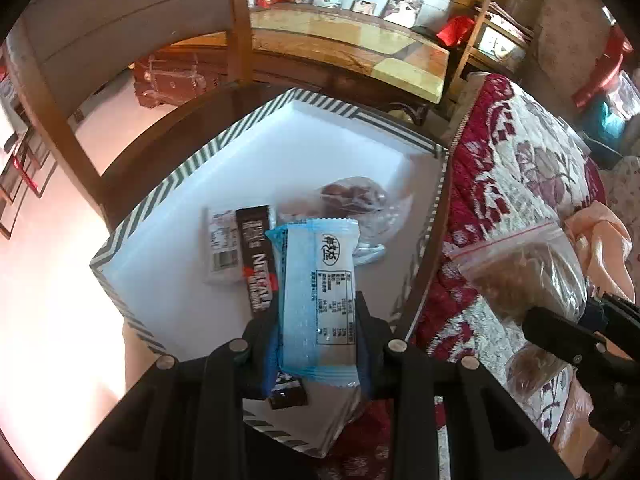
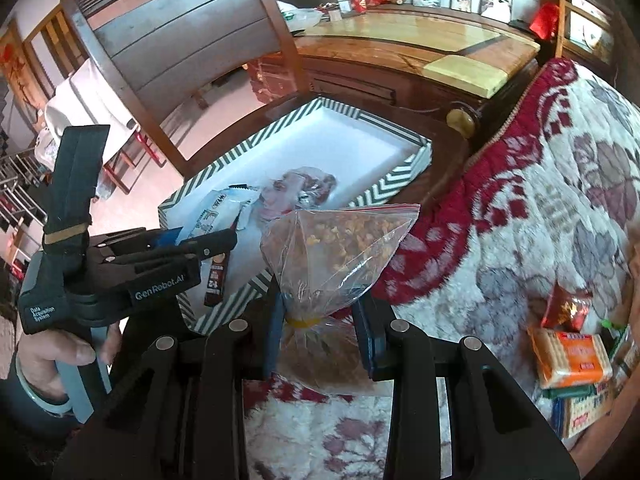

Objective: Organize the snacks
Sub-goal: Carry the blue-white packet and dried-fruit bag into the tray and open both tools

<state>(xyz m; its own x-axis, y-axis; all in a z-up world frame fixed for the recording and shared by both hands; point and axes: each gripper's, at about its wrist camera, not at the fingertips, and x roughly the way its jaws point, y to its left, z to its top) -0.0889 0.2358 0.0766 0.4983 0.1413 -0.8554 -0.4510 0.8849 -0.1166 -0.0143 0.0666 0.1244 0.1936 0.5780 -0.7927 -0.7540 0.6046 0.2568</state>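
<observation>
**Two snacks in hand, several packs left on the bed**

Two items are over or near the striped tray (image 1: 132,224) right now, neither set down; the left tool (image 1: 316,320) is clamped on a blue-and-white wafer pack (image 1: 316,292), with a dark bar wrapper (image 1: 256,264) seemingly pinched beside it, held above the tray's near end; the right tool (image 2: 320,332) grips a clear zip bag of nuts (image 2: 336,252) at its banded neck, just right of the tray, over the quilted bed (image 2: 540,200). Inside the tray lie a white packet (image 1: 220,244) and a clear bag of dark dried fruit (image 1: 352,196), so sorting is under way; on the bed's near right, an orange cracker pack (image 2: 568,356), a red foil snack (image 2: 568,308) and a green-edged box (image 2: 580,412) wait, roughly half the job by my reckoning.
</observation>
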